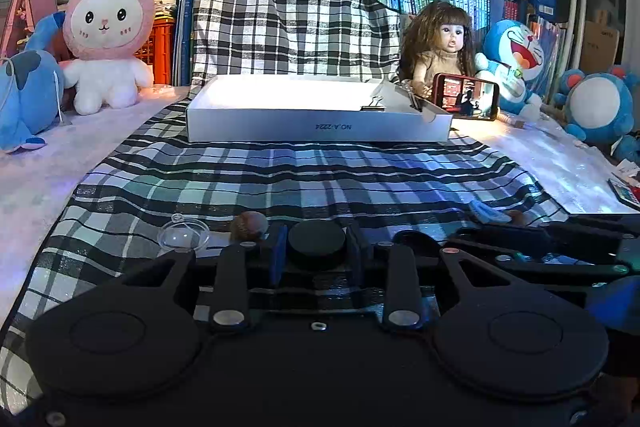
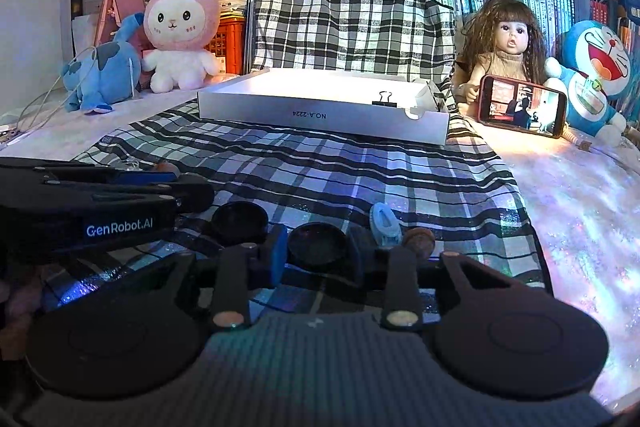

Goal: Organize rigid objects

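My left gripper (image 1: 317,245) is shut on a black round lid (image 1: 317,241), low over the plaid cloth (image 1: 280,179). My right gripper (image 2: 317,247) is shut on a second black round piece (image 2: 316,243). A third black round piece (image 2: 239,222) lies on the cloth just left of the right gripper. A clear plastic dome (image 1: 183,235) and a brown nut (image 1: 248,225) lie left of the left gripper. A blue clip (image 2: 385,221) and another brown nut (image 2: 418,239) lie right of the right gripper. A white shallow box (image 1: 320,125) with a black binder clip (image 1: 374,105) stands farther back.
A pink rabbit plush (image 1: 108,27) and a blue plush (image 1: 24,95) sit at the left. A doll (image 1: 440,47) behind a lit phone (image 1: 466,97) and Doraemon plushes (image 1: 516,59) sit at the right. Books and red baskets line the back. The left gripper's body (image 2: 80,211) shows left in the right wrist view.
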A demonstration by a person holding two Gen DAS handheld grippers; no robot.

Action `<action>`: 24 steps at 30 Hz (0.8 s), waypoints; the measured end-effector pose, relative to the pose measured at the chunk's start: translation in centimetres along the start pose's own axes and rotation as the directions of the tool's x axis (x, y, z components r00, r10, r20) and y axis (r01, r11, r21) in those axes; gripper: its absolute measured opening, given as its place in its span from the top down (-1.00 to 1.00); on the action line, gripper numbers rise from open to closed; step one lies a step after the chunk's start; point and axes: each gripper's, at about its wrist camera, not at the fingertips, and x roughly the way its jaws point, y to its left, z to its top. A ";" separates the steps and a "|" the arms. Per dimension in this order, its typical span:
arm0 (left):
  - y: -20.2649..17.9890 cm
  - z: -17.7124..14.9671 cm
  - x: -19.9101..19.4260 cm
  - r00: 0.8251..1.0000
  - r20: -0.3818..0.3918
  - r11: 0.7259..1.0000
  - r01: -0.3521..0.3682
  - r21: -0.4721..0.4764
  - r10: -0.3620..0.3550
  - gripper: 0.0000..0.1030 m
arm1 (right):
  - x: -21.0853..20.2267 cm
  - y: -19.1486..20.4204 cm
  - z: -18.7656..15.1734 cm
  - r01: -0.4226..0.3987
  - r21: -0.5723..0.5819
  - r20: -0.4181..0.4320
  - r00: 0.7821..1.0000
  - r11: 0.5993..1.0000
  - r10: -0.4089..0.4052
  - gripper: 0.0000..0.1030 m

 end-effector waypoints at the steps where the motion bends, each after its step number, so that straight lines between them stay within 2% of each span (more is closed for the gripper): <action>1: -0.1 0.1 -0.1 1.000 0.002 1.000 0.001 0.003 -0.001 0.41 | 0.0 0.0 0.0 0.000 0.004 -0.001 1.000 1.000 0.000 0.29; 7: -0.3 1.0 -0.7 1.000 0.007 1.000 -0.001 0.007 0.000 0.41 | -0.3 -0.5 0.6 -0.021 0.035 0.005 1.000 0.999 0.021 0.29; 17: 0.2 2.8 -0.3 1.000 -0.009 1.000 -0.017 -0.017 0.017 0.41 | -0.3 -0.9 2.2 -0.004 0.042 0.041 0.999 0.999 0.003 0.29; 24: 0.6 3.8 0.6 0.999 -0.046 0.999 -0.025 -0.034 0.024 0.41 | 0.2 -1.3 3.3 -0.003 0.059 0.042 0.999 0.998 0.000 0.29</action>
